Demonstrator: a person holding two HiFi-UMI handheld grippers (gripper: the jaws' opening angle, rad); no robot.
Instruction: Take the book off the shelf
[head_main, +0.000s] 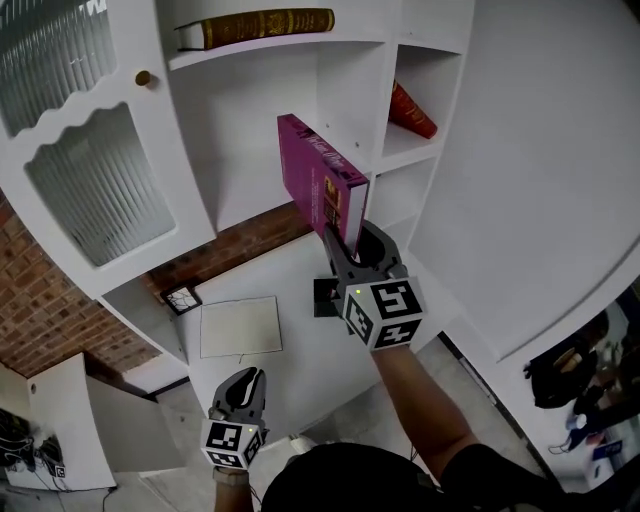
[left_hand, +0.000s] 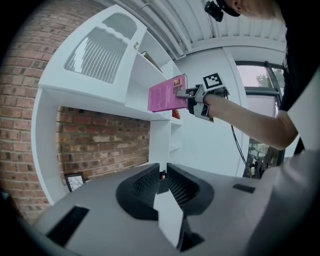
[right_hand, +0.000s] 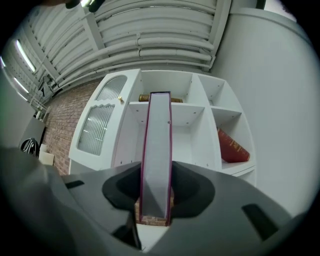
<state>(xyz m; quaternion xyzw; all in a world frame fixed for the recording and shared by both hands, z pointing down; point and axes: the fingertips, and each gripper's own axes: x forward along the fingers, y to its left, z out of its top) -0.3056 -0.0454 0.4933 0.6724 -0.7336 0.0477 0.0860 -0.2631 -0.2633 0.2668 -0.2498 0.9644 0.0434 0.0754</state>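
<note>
Gripping book (head_main: 318, 180) clear of shelf (head_main: 405, 158) edge

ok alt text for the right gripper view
The right gripper clamps a magenta book upright, page edge facing the camera, before a white shelf unit. A brown book lies on an upper shelf; a red book leans in a right compartment.
</note>
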